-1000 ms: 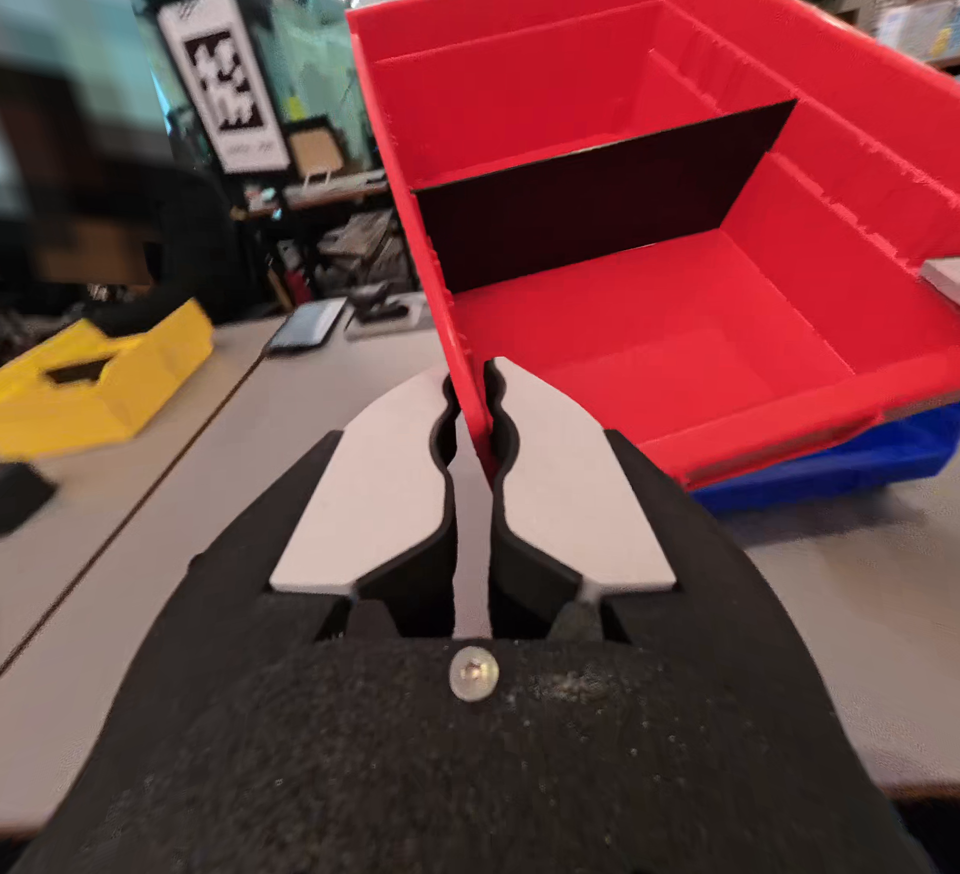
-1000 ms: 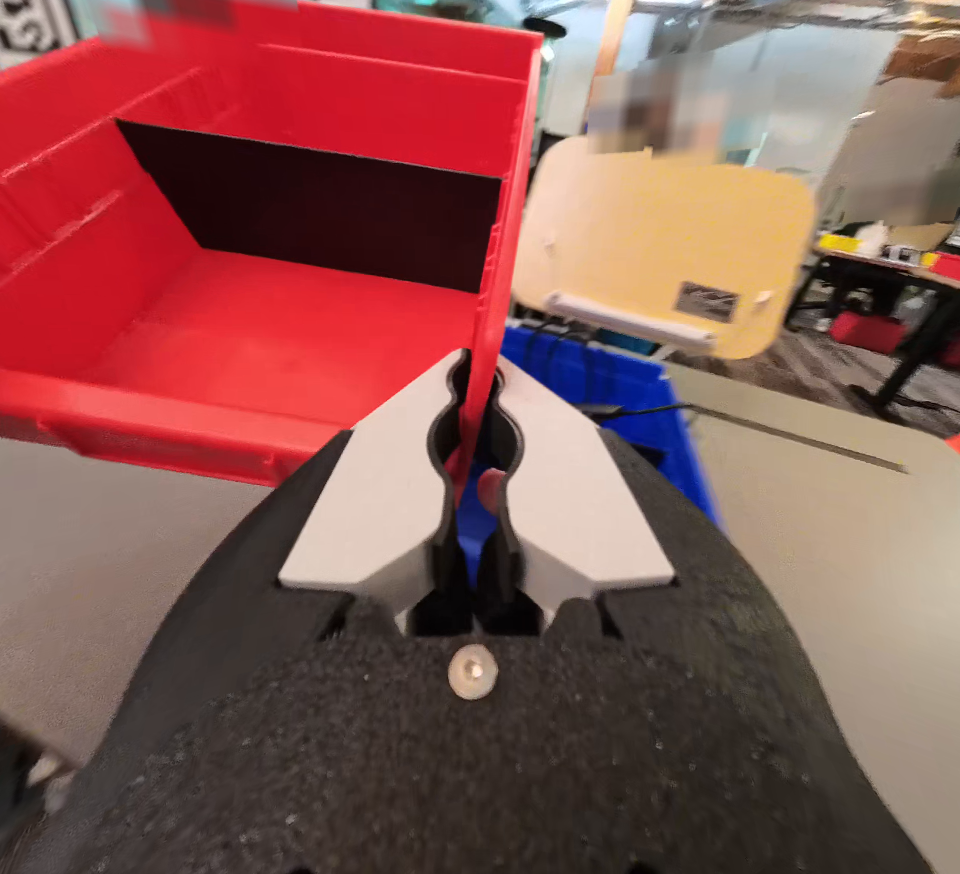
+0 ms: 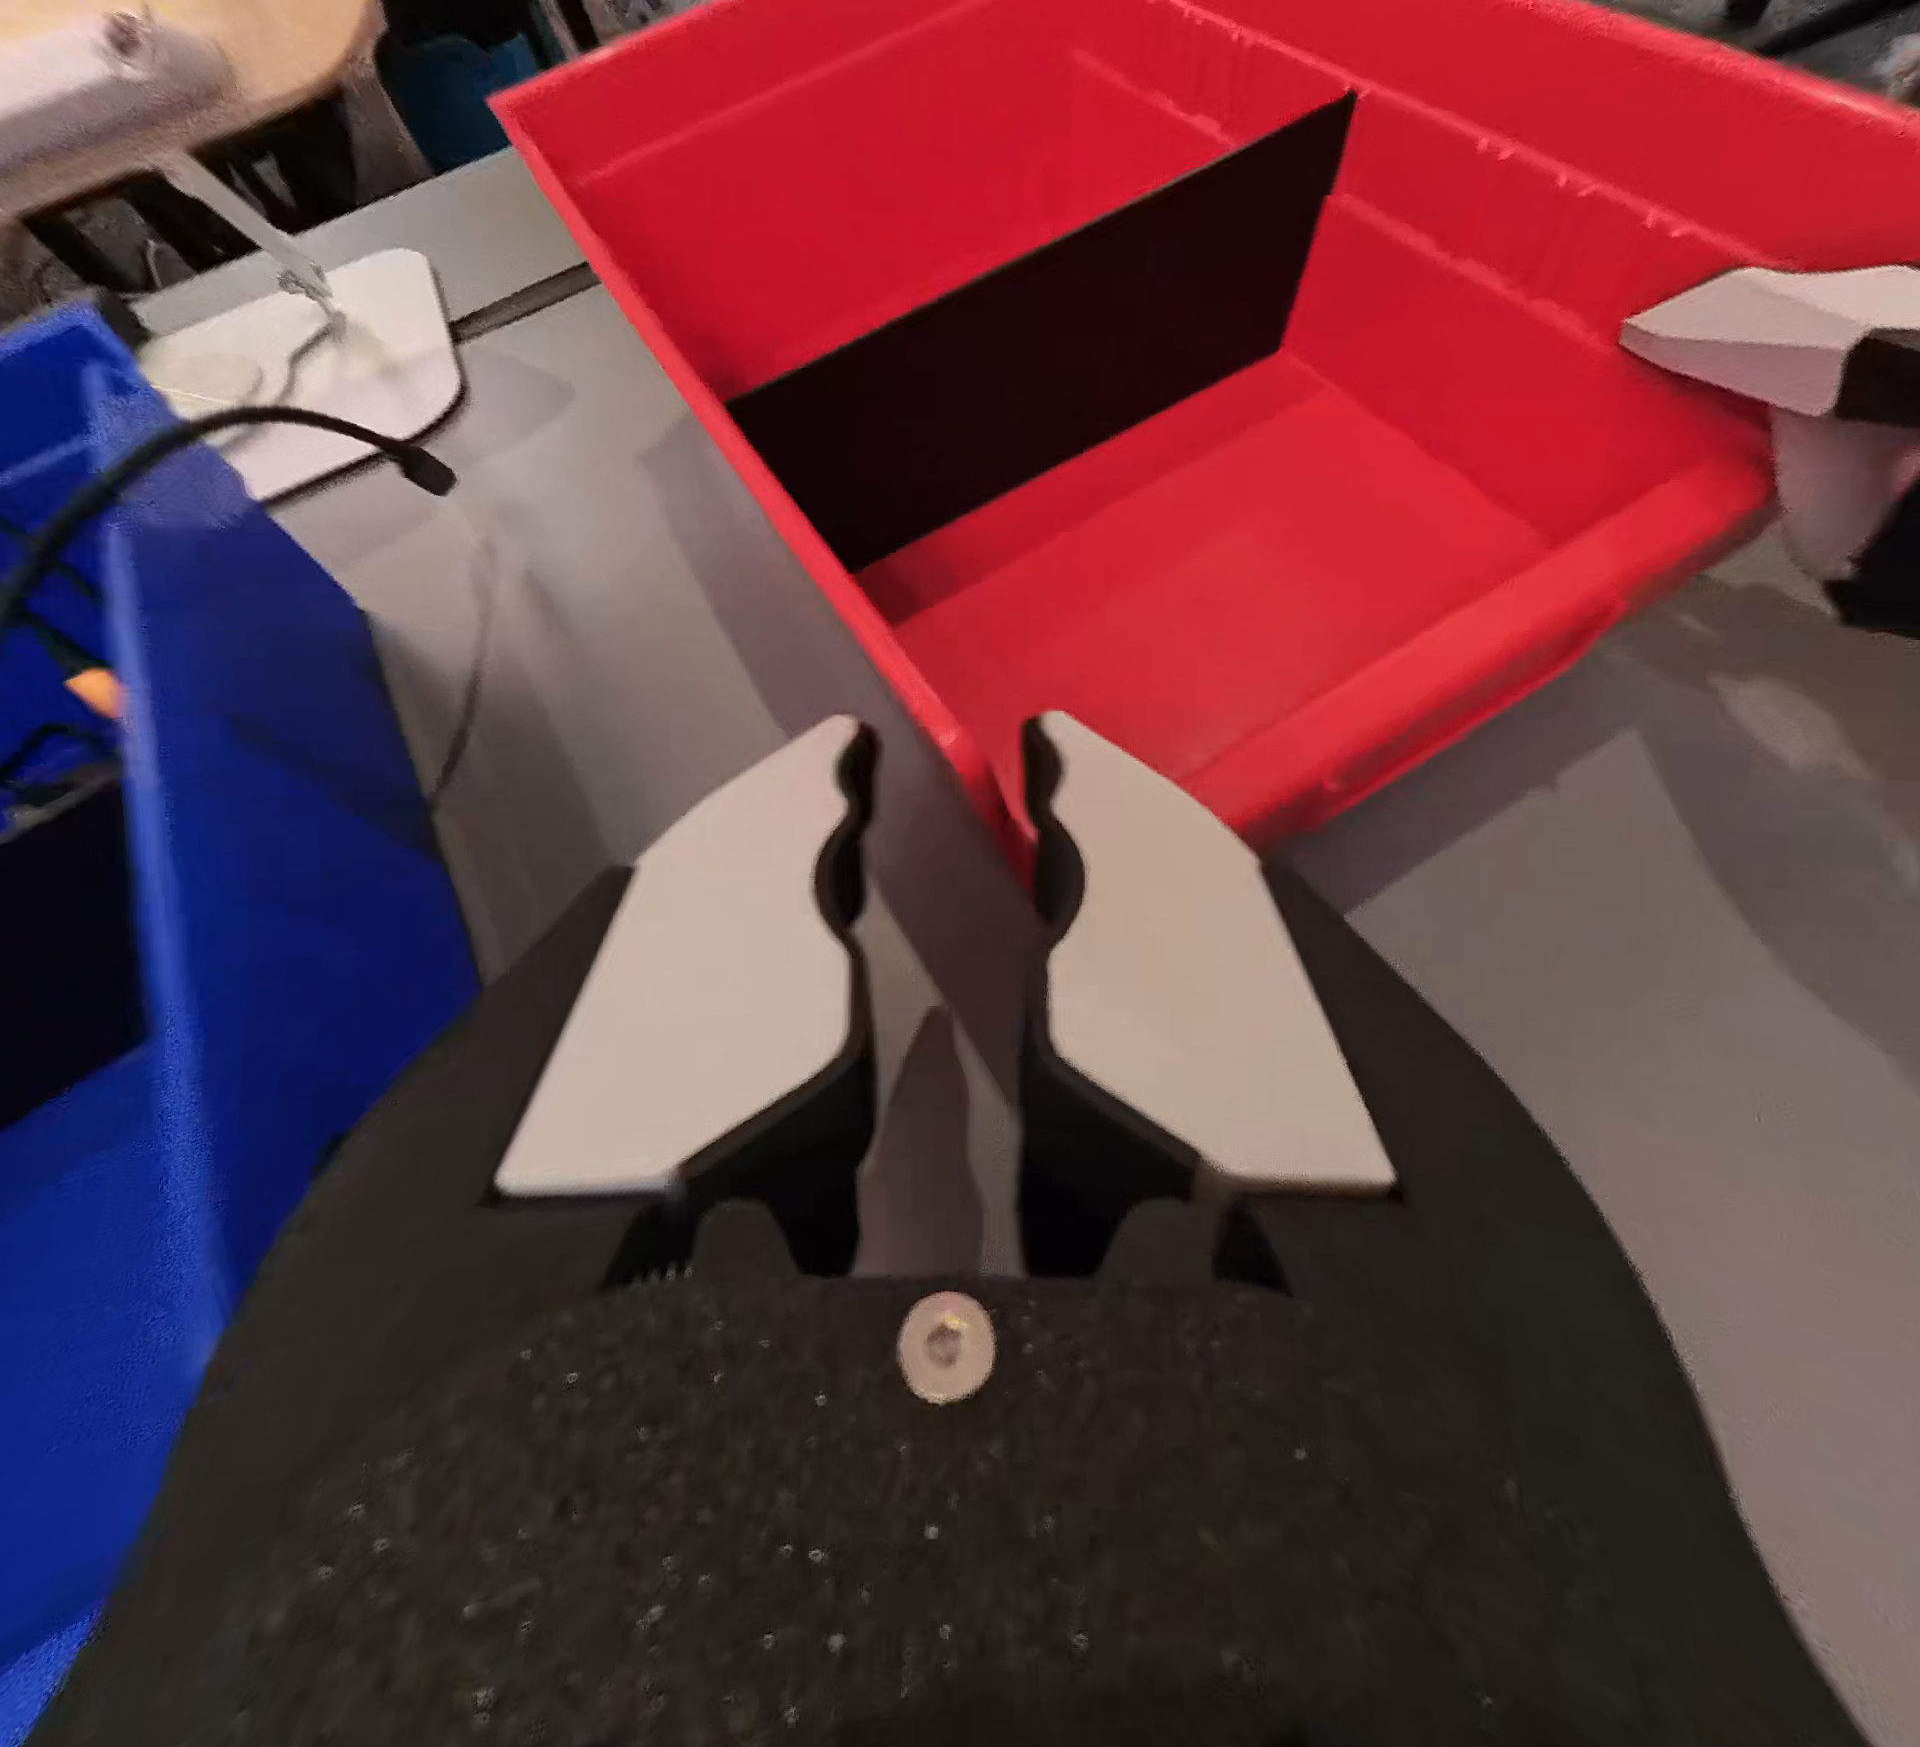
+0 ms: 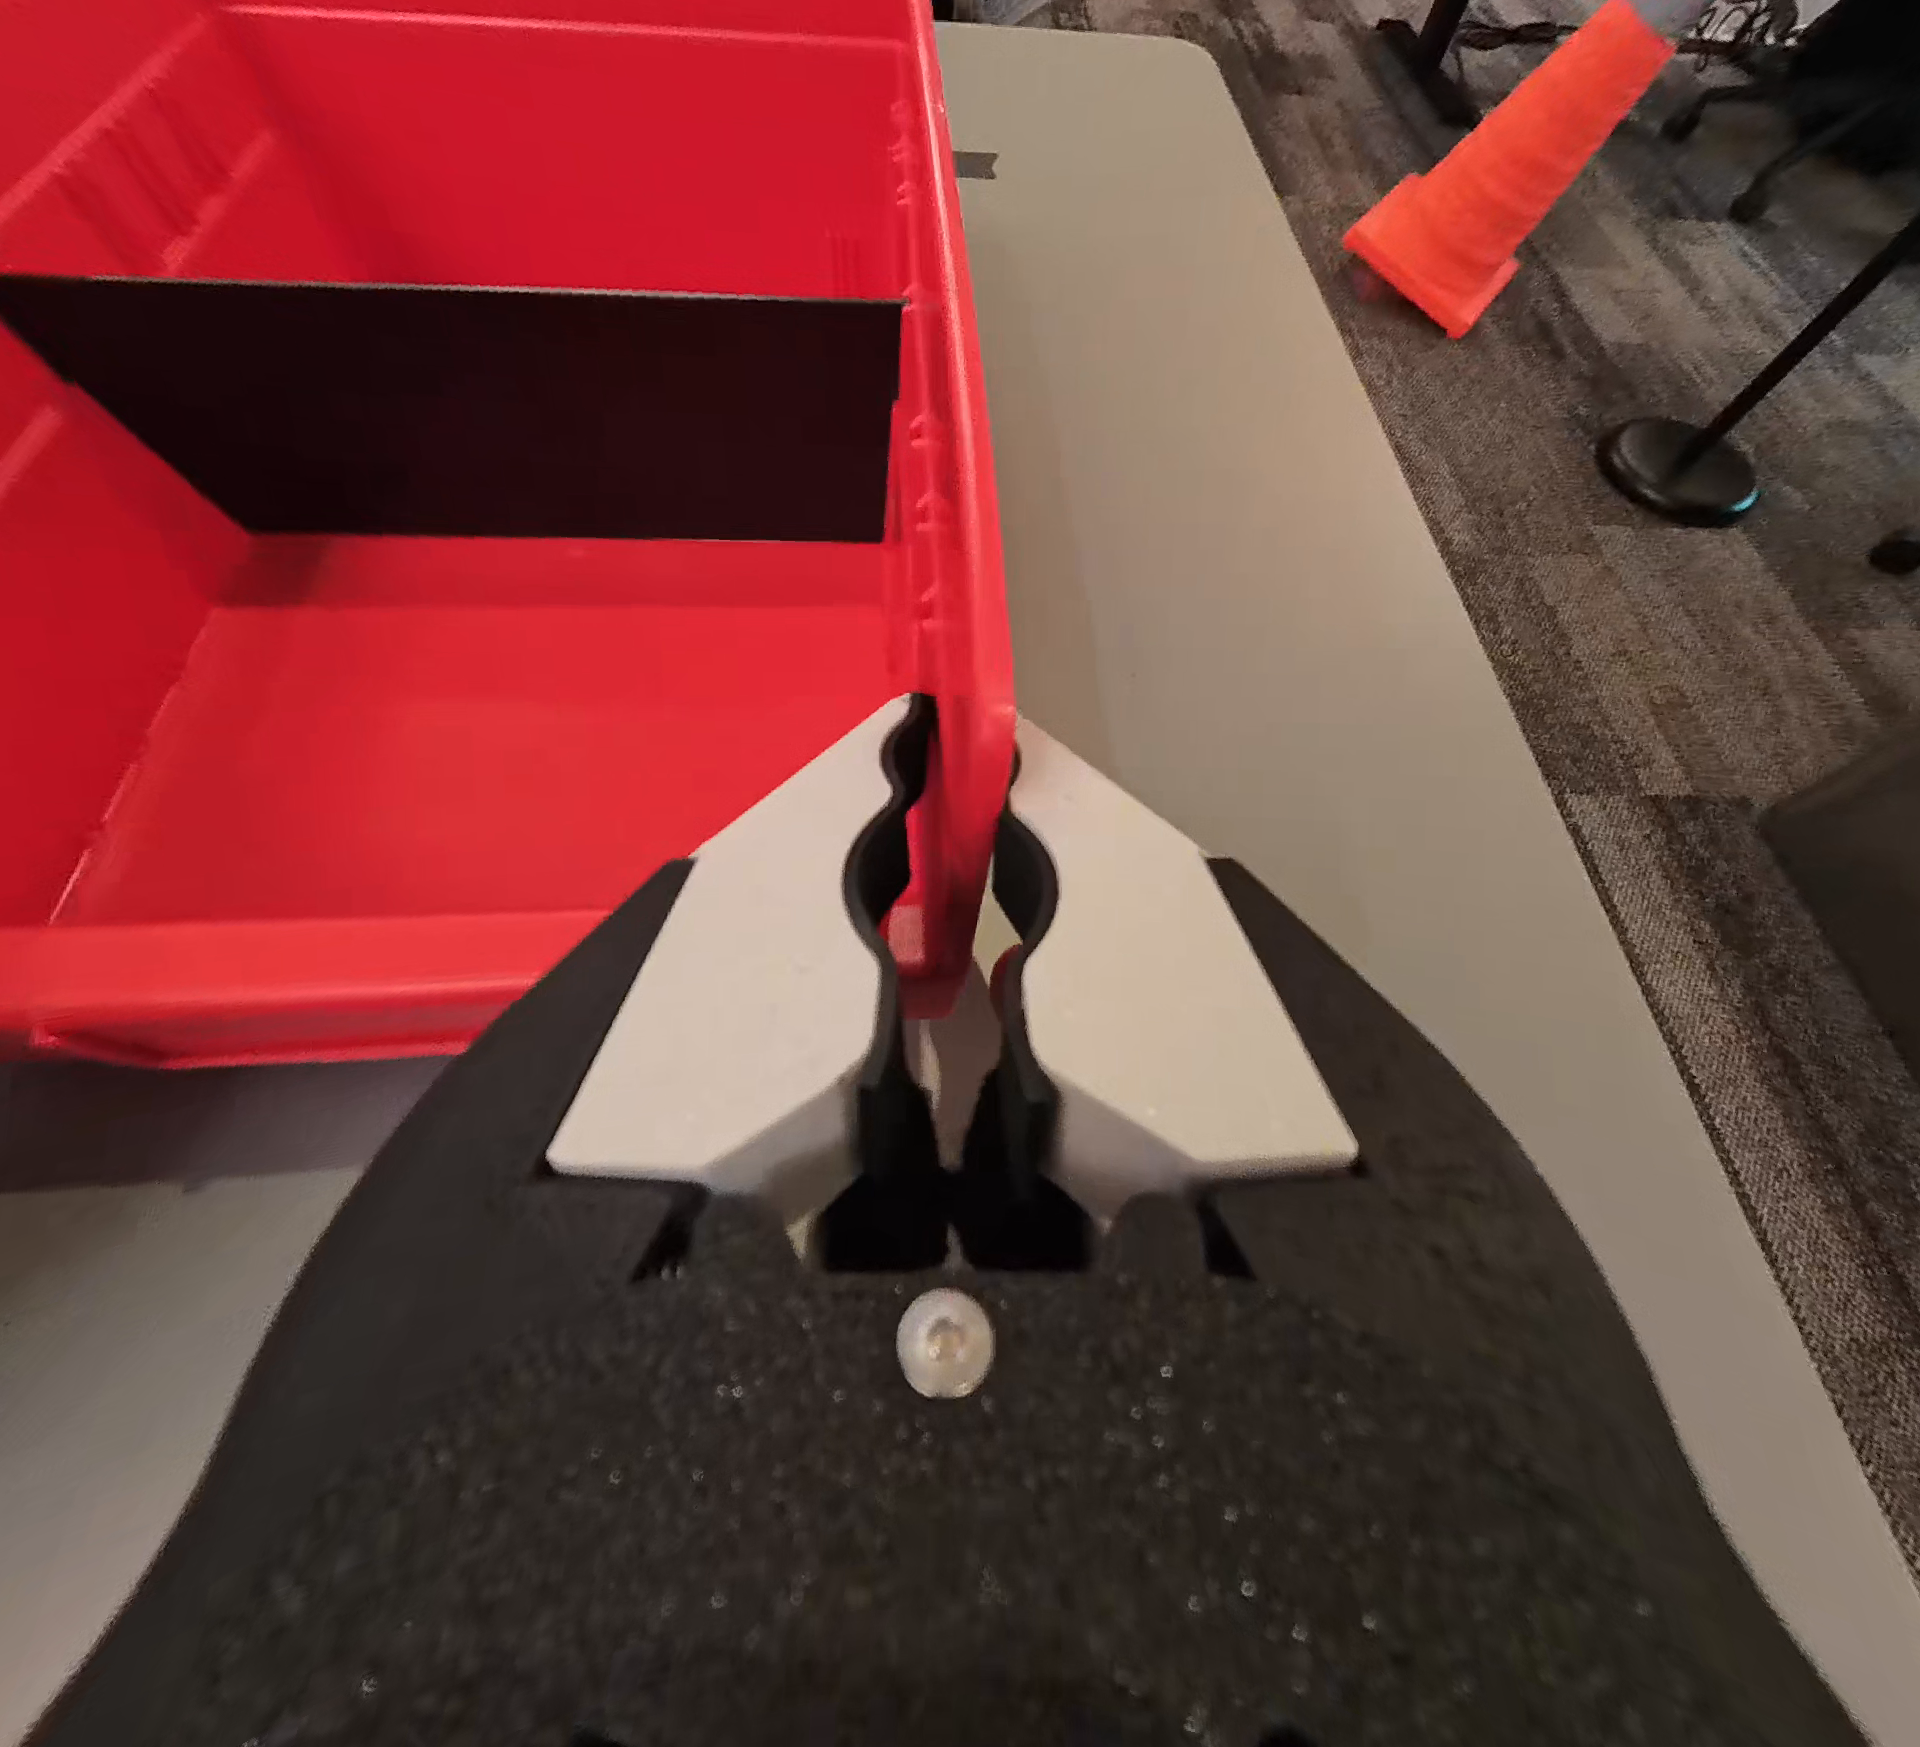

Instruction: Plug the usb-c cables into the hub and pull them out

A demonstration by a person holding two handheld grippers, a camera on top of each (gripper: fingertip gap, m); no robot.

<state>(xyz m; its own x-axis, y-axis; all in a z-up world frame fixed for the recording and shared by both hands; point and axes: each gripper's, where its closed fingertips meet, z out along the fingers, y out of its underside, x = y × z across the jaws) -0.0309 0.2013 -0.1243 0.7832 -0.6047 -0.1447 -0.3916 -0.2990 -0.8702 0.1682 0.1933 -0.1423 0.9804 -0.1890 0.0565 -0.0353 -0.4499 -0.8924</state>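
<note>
right gripper (image 4: 956,762) pinches red bin (image 4: 468,731) wall; left gripper (image 3: 940,788) spread; both compartments bare.

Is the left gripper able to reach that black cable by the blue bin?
Probably yes: the left gripper is open and empty, and the thin black cable arches over bare grey table, nothing between.

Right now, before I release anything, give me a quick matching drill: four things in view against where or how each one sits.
Things:
1. right claw
2. left claw
3. black divider
4. blue bin

States:
A. open, beside the red bin's corner
B. standing across the inside of the red bin
C. shut on the red bin's side wall
D. holds black cables, left of the red bin

Pairs: 1-C, 2-A, 3-B, 4-D
</note>
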